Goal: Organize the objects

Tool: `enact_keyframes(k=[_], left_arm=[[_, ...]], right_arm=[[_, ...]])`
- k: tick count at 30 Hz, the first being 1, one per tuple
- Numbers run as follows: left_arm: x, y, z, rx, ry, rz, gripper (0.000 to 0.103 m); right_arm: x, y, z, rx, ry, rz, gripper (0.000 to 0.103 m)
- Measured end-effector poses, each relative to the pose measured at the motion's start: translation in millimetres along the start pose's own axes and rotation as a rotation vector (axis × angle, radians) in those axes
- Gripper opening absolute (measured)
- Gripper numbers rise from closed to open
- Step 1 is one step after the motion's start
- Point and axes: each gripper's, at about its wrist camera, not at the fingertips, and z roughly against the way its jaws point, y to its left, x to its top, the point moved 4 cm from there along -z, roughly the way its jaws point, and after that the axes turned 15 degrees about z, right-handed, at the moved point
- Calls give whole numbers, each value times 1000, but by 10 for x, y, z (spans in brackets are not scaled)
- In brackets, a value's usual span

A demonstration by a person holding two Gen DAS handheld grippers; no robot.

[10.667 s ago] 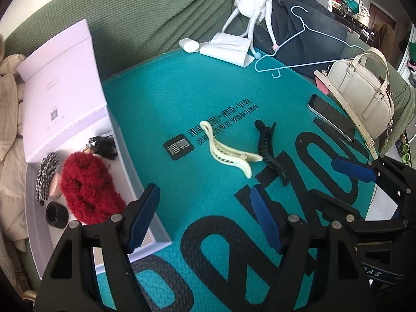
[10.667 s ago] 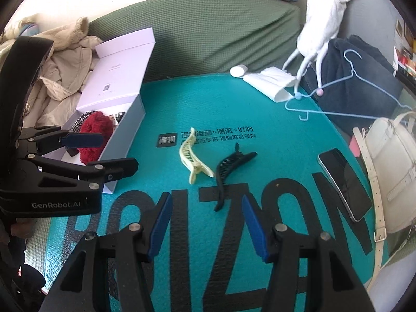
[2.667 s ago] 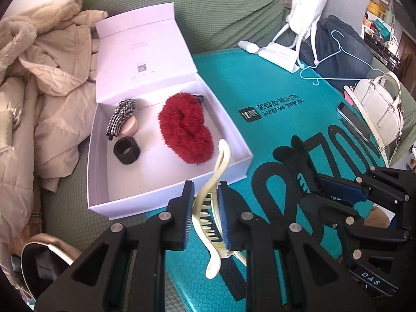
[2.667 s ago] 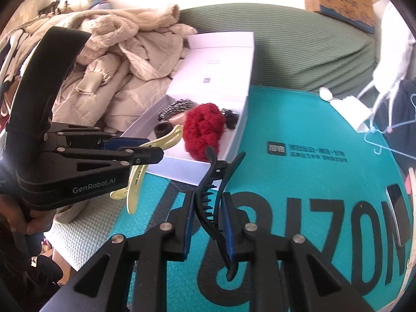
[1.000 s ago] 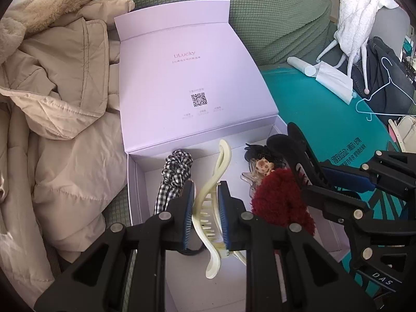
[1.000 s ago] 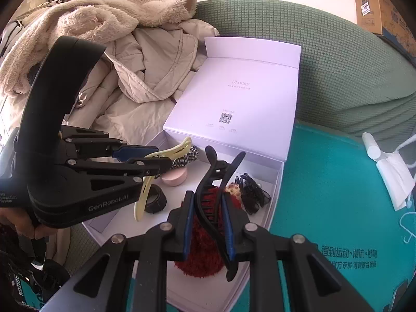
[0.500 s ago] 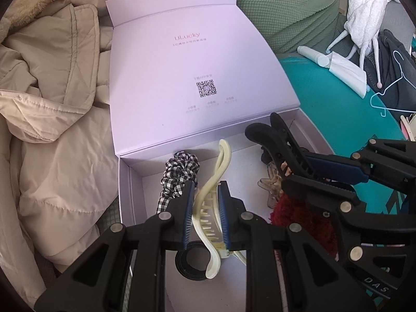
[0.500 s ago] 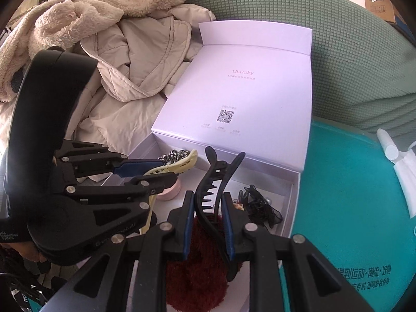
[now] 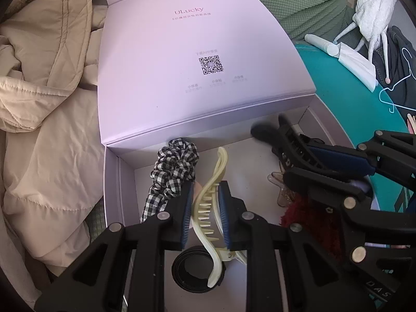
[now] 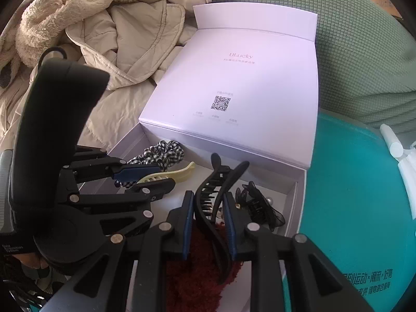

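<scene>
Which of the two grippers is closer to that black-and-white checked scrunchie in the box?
Left. The left gripper, holding the cream hair claw, sits right beside the checked scrunchie. The right gripper, holding the black hair claw, is farther off, above the red scrunchie.

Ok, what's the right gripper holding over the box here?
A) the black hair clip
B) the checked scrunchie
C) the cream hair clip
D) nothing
A: the right gripper has its pads on the black hair clip above the box; the cream hair clip sits in the left gripper.
</scene>
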Motion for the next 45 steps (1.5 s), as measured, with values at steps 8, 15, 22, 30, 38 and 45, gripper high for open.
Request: enact_keyframes(k=[8, 15, 22, 30, 38, 45], left_arm=[[8, 6, 102, 1, -19, 24, 23], [80, -53, 247, 4, -35, 36, 36], [166, -104, 487, 13, -81, 50, 47], [281, -36, 944, -10, -112, 64, 48], [293, -80, 1446, 4, -171, 66, 61], [220, -71, 1853, 0, -206, 88, 73]], right_arm=[[4, 12, 44, -21, 16, 9, 33], [54, 1, 166, -38, 6, 6, 40], [102, -46, 372, -57, -14, 2, 44], [173, -81, 763, -74, -45, -14, 44], [224, -32, 1150, -129, -66, -4, 44], [272, 6, 1532, -174, -102, -11, 54]])
